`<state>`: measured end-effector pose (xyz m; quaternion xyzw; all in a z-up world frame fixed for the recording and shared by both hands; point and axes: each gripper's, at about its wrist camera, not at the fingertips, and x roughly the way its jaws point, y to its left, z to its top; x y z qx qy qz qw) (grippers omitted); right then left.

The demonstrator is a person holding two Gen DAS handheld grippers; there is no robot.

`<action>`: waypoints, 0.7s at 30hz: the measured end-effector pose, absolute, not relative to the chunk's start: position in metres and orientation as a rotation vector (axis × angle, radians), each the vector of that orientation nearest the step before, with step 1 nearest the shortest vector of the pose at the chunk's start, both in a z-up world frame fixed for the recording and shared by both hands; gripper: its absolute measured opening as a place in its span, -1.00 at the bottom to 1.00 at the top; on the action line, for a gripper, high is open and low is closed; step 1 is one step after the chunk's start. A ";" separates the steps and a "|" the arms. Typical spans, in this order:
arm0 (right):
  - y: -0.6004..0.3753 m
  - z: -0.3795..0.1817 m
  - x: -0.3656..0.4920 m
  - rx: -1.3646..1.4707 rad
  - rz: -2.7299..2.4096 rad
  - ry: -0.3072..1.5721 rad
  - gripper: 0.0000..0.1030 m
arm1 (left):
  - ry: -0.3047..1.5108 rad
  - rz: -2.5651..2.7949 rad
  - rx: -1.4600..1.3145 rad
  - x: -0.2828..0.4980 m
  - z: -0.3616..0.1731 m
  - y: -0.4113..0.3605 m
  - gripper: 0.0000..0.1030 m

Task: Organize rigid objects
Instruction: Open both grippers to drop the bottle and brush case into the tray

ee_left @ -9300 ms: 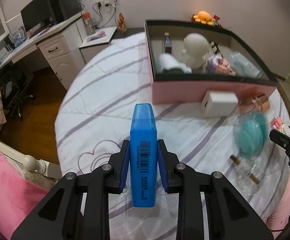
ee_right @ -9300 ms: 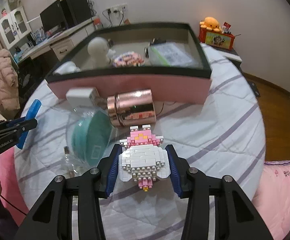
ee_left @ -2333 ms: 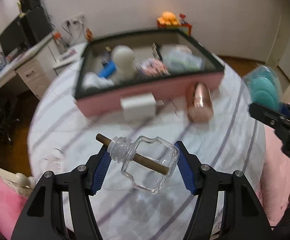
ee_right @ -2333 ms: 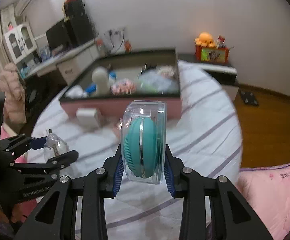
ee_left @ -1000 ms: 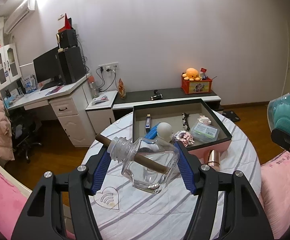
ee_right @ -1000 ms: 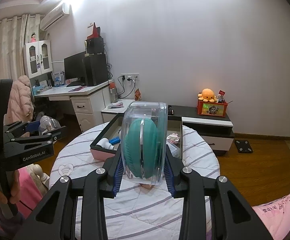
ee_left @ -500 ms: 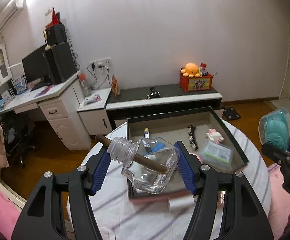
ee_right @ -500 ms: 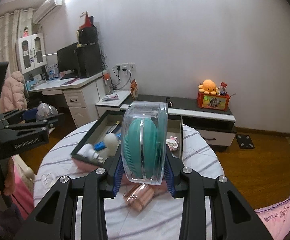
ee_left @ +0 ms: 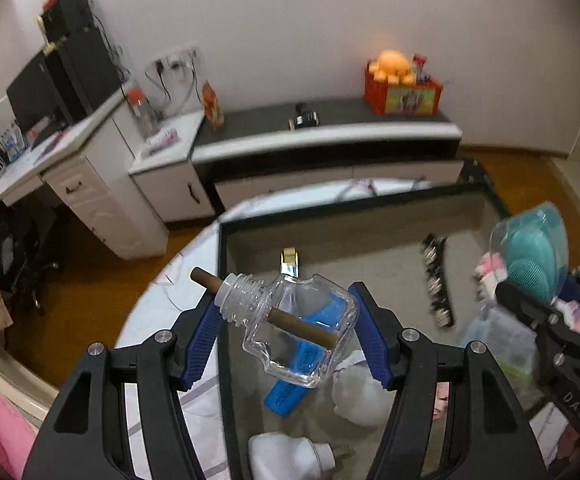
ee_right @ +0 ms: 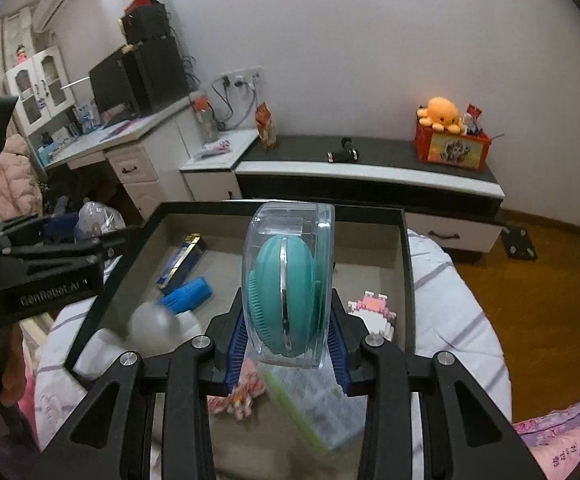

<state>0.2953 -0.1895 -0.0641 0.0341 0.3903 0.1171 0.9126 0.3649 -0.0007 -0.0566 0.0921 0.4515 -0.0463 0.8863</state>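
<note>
Glass fills the bottom centre of my left view: the left gripper (ee_left: 286, 334) is clamped across a clear bottle (ee_left: 290, 332) with a brown stick (ee_left: 266, 314) through its neck. I hold it by the flat sides, tilted, so it cannot roll out. Lower centre of the right view, my right gripper (ee_right: 288, 338) pinches a clear case (ee_right: 290, 280) with a teal brush inside, edge-on, because the thin way fits the narrow jaws. Behind both, mid-frame, lies the open box (ee_right: 408, 280), dark-rimmed, so I judge both pieces are poised for dropping in. Inside it sit a blue marker (ee_right: 188, 294) at left and a pink brick figure (ee_right: 374, 312) at right. Farther back, upper right, an orange plush (ee_right: 440, 114) sits on the low cabinet.
</note>
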 end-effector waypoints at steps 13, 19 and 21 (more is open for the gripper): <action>-0.195 -0.072 0.306 0.077 0.214 0.794 0.54 | 1.027 -0.060 0.197 0.378 -0.079 -0.001 0.89; -0.199 -0.070 0.308 0.091 0.205 0.804 0.54 | 1.015 -0.057 0.208 0.374 -0.075 -0.002 0.91; -0.200 -0.069 0.308 0.101 0.206 0.810 0.54 | 1.010 -0.051 0.206 0.373 -0.072 -0.002 0.94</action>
